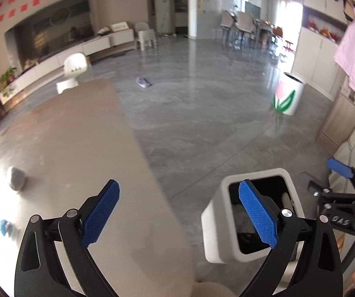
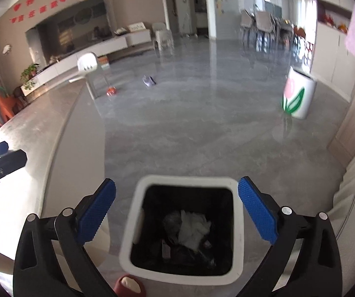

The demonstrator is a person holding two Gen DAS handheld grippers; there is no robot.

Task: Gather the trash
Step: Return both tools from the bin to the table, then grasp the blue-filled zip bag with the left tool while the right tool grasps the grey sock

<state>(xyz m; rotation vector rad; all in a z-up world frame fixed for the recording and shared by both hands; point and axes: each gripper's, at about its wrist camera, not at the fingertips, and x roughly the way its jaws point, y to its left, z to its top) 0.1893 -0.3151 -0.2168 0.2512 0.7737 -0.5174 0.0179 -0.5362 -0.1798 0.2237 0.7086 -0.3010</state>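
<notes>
**Both hand-held grippers released over the bin**

The landmark is the white trash bin (image 2: 182, 227), a square-mouthed container with a black liner standing on the grey tiled floor (image 2: 202, 128). Inside it lies crumpled white paper (image 2: 192, 227) on top of darker scraps.

The right hand-held gripper (image 2: 176, 212) hangs directly above the bin's mouth, its blue pads spread wide to either side of the rim with nothing between them: released and empty.

The left hand-held gripper (image 1: 178, 215) sits to the left of the bin, over the edge of the pale counter (image 1: 78, 148). Its jaws also stand wide apart and hold nothing. One blue pad overlaps the bin's opening in the left wrist view.

On the counter, well left of the bin, rests a crumpled grey wad (image 1: 16, 179), and nearer the edge of the view a small blue-and-white scrap (image 1: 5, 226), both blurred.

Far beyond the bin on the floor stands a white tub painted with a pink tulip (image 2: 298, 94), and a small purple item (image 2: 149, 80) lies in the open floor.
</notes>
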